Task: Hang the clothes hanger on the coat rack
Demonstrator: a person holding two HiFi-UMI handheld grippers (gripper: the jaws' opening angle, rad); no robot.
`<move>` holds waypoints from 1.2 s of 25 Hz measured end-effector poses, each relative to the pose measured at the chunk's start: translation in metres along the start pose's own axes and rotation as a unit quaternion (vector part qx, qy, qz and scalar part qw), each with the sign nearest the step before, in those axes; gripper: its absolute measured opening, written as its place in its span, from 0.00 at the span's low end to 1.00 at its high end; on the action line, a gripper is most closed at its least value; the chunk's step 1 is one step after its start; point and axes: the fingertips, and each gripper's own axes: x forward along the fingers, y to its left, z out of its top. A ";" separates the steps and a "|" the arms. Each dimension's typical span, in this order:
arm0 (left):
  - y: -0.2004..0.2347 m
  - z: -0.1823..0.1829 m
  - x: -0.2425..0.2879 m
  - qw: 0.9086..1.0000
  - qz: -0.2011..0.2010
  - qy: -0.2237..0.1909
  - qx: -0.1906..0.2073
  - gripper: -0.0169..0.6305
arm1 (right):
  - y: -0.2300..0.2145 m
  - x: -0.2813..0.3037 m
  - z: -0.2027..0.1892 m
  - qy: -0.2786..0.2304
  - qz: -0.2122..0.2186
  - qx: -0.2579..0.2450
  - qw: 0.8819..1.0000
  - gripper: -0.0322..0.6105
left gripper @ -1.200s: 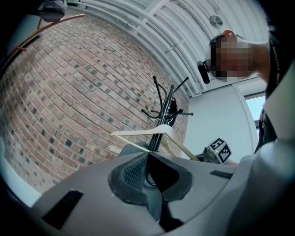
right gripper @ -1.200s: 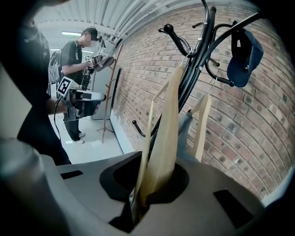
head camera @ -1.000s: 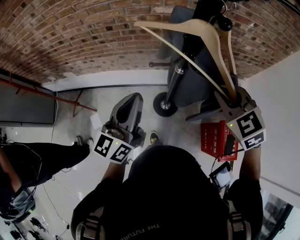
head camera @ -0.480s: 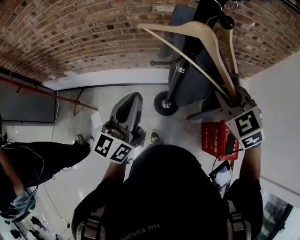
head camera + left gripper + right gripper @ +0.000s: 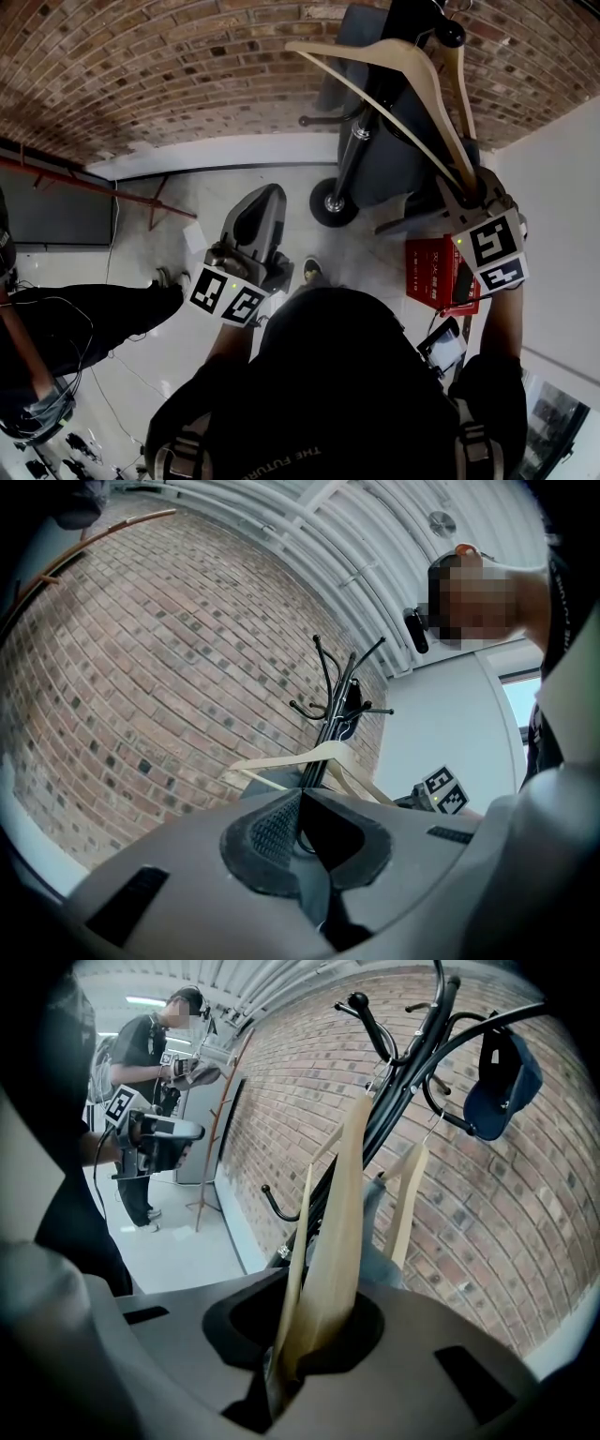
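Wooden clothes hanger [image 5: 337, 1241] was pinched at one arm end between fingers of right gripper [image 5: 461, 192] and held raised against coat rack [image 5: 361, 141] pole. Whether hook was caught on peg could not be told. Blue cap [image 5: 502, 1082] was hung on rack peg. Left gripper [image 5: 258, 206] was held lower, fingers pressed together, empty.

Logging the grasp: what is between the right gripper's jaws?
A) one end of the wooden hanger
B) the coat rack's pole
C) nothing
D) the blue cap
A: in the right gripper view, the right gripper is clamped on the end of one arm of the wooden hanger.
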 end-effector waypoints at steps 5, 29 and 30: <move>0.001 0.001 -0.002 1.000 0.003 -0.002 -0.002 0.06 | -0.005 0.004 -0.004 0.006 -0.019 -0.002 1.000 0.11; -0.001 0.008 -0.003 1.000 -0.005 -0.001 -0.002 0.06 | -0.011 -0.013 0.019 -0.072 -0.028 0.047 0.996 0.19; -0.001 0.009 -0.002 1.000 -0.007 -0.001 -0.002 0.06 | -0.011 -0.014 0.020 -0.073 -0.030 0.046 0.996 0.19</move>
